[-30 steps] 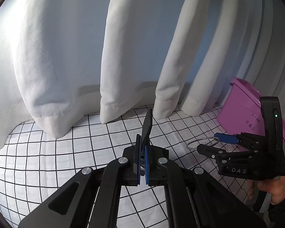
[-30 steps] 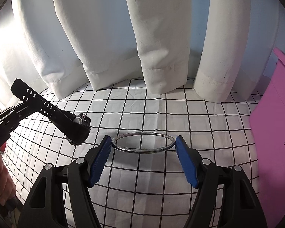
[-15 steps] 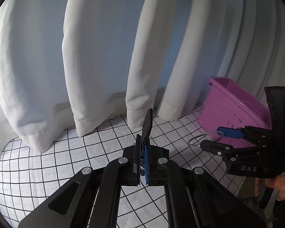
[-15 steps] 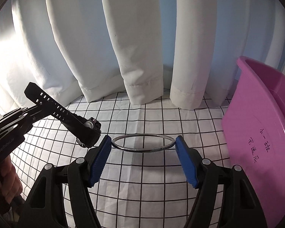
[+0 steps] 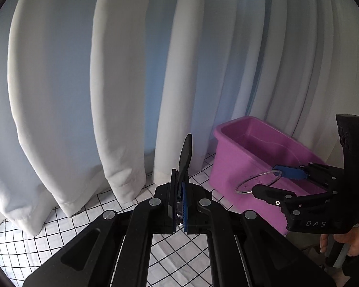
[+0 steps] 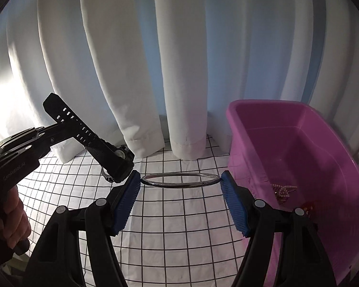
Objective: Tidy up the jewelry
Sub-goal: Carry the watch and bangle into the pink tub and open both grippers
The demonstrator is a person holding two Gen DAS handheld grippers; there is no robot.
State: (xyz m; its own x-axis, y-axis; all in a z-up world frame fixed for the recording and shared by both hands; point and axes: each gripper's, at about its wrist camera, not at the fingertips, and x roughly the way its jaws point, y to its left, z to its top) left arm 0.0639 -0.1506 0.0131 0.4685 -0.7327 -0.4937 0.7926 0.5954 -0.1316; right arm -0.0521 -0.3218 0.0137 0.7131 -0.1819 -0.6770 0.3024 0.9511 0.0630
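My left gripper (image 5: 178, 186) is shut on a black wristwatch (image 5: 185, 154), whose strap sticks up between the blue pads. From the right wrist view the same watch (image 6: 103, 147) hangs in the air at the left, its round case toward the middle. A silver bangle (image 6: 180, 179) spans the blue pads of my right gripper (image 6: 180, 183), which is shut on it, above the checked cloth. In the left wrist view the bangle (image 5: 258, 181) hangs in front of a pink plastic bin (image 5: 256, 157). The bin (image 6: 299, 148) holds a beaded chain (image 6: 282, 190) and a reddish piece (image 6: 308, 206).
White curtains (image 6: 141, 59) hang along the back, down to the black-and-white checked cloth (image 6: 179, 227). The bin stands at the right against the curtains. A person's hand (image 5: 351, 241) grips the right tool's handle, and another hand (image 6: 9, 217) holds the left tool.
Both grippers have risen and swung to the right with their loads. The pink bin has come from the right edge well into both views, and its inside shows now.
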